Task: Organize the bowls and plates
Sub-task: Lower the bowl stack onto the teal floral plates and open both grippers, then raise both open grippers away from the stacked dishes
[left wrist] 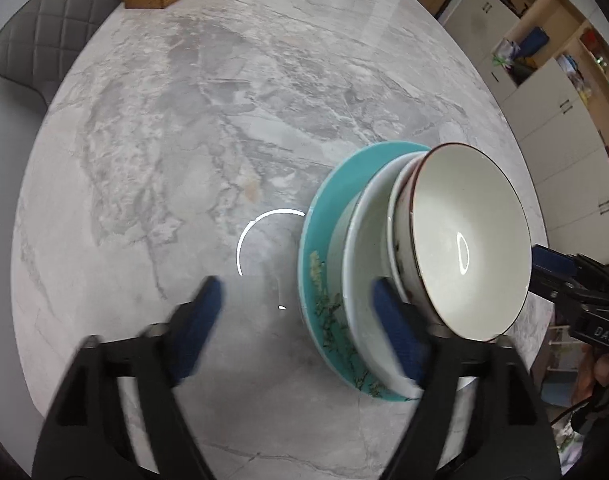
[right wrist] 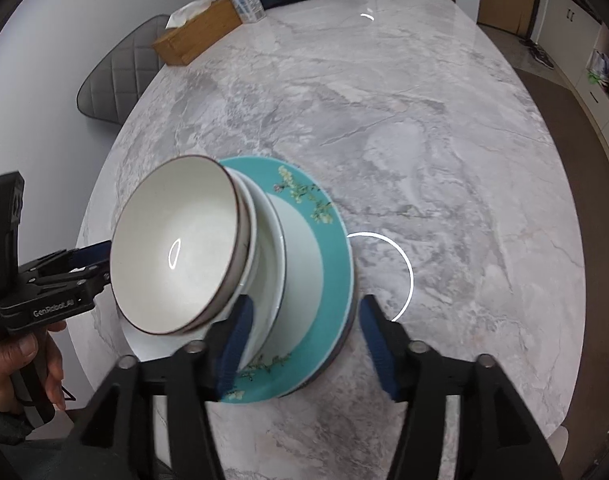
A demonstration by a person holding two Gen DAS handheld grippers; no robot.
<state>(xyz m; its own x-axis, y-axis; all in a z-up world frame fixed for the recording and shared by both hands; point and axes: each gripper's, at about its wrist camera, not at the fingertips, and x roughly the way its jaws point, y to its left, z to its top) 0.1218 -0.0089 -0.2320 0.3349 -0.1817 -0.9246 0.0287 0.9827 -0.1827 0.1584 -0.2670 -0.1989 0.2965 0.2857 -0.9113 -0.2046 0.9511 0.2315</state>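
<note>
Marble table mostly bare; stack near edge; left tool, right tool agape, empty.

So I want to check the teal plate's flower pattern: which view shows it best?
The right wrist view: the teal plate shows flower sprigs at both its far and near rim. In the left wrist view, only a narrow, steeply angled strip of it shows beside the stacked dishes.

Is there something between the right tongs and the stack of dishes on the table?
Nothing visible. The right tongs stand open around the near edge of the teal plate, with only bare marble table beside them.
</note>
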